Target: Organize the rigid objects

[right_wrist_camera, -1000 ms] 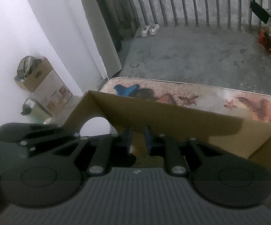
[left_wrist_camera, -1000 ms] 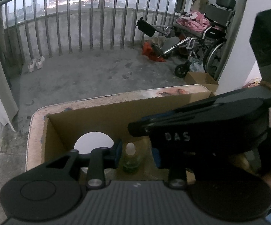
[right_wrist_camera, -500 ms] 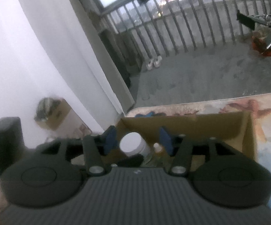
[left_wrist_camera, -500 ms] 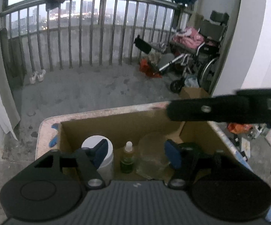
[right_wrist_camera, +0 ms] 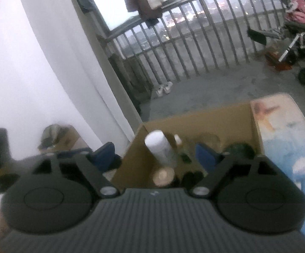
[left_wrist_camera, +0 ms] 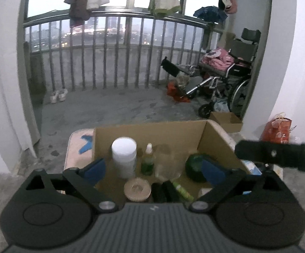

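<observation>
Upright white bottle (capped), boxed.

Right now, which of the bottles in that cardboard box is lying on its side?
The slim light-green bottle at the near edge lies flat. The white jar and the little green dropper bottle behind it both stand upright.

No text can be read; white markings on the red bag are too blurred to make out.

In the box, jar stands left of dropper bottle; perhaps a glass right of it.
</observation>
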`<control>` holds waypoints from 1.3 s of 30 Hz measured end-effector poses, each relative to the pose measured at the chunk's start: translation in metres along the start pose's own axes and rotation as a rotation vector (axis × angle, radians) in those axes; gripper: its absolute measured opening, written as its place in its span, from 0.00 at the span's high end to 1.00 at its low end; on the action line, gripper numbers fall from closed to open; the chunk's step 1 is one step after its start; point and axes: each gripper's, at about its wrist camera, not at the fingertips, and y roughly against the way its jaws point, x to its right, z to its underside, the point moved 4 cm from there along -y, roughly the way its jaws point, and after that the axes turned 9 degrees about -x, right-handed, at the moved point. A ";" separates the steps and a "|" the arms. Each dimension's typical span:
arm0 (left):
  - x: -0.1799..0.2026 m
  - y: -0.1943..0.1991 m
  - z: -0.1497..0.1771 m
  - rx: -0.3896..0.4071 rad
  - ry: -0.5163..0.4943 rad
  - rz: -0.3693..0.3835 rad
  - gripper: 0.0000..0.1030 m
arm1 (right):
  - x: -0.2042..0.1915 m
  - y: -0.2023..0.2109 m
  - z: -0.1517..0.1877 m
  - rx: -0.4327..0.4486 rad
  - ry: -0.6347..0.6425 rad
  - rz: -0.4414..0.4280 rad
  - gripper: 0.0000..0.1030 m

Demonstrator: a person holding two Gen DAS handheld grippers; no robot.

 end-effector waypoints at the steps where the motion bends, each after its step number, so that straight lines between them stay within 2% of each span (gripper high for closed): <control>1: 0.000 0.001 0.006 -0.009 0.004 -0.008 0.03 | 0.000 0.001 0.009 -0.008 -0.008 0.007 0.17; 7: 0.002 0.006 0.032 -0.051 0.015 -0.080 0.00 | -0.002 -0.004 0.052 -0.045 -0.009 0.073 0.15; 13: 0.013 0.002 0.057 -0.088 -0.003 -0.127 0.00 | 0.002 -0.009 0.081 -0.053 -0.007 0.146 0.11; 16: 0.022 -0.004 0.064 -0.100 -0.013 -0.176 0.00 | 0.008 -0.012 0.090 -0.062 -0.010 0.168 0.07; 25: 0.032 -0.020 0.071 -0.127 0.000 -0.202 0.00 | 0.034 -0.011 0.094 -0.065 -0.044 0.203 0.02; 28: 0.036 -0.025 0.069 -0.119 -0.019 -0.243 0.00 | 0.042 -0.010 0.092 -0.061 -0.047 0.223 0.01; 32: 0.041 -0.026 0.067 -0.104 -0.017 -0.288 0.00 | 0.049 -0.008 0.090 -0.054 -0.035 0.263 0.01; 39: 0.041 -0.033 0.064 -0.131 0.014 -0.294 0.00 | 0.052 -0.020 0.086 -0.065 0.022 0.333 0.01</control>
